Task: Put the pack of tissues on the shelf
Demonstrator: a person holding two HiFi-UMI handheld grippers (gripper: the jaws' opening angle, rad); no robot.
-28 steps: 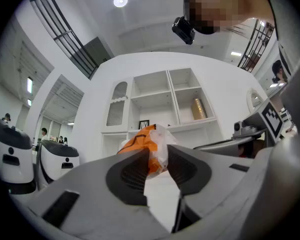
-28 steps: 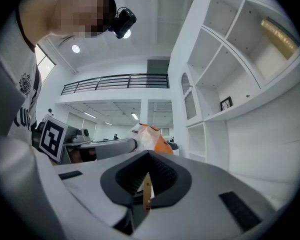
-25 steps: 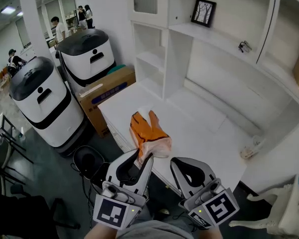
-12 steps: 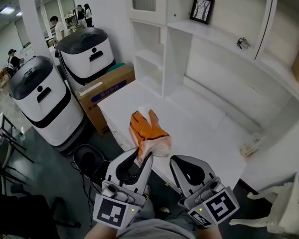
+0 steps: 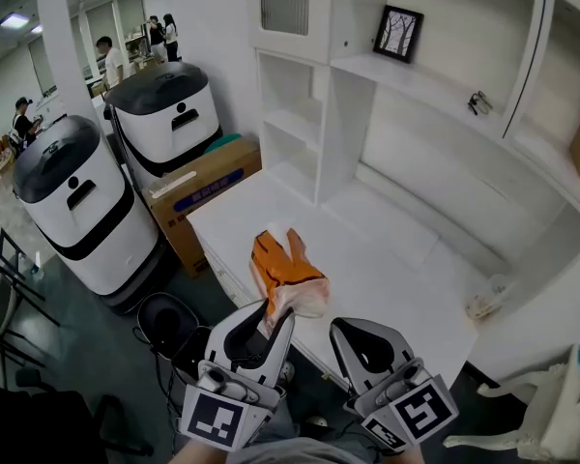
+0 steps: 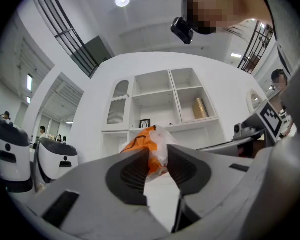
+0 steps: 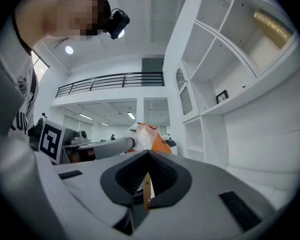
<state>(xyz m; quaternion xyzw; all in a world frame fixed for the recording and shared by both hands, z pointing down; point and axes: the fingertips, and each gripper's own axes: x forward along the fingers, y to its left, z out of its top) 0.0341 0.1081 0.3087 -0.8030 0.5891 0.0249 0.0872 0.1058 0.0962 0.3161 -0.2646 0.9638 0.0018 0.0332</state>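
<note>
Orange-and-clear pack of tissues (image 5: pixel 282 276); white shelf (image 5: pixel 406 80); brown cardboard box (image 5: pixel 201 189), blue print; white machines (image 5: pixel 89 251) with black tops, frame's left.

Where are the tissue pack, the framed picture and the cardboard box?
pack of tissues (image 5: pixel 276 267), head view, orange wrapper.
framed picture (image 5: pixel 398 33), head view, its middle.
cardboard box (image 5: pixel 213 166), head view, top face.

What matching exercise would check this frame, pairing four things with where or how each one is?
1 pack of tissues
2 picture frame
3 cardboard box
4 right gripper

A on the floor
B clamped in the left gripper
C shut, empty
D standing on an upper shelf

Pairs: 1-B, 2-D, 3-A, 4-C.
</note>
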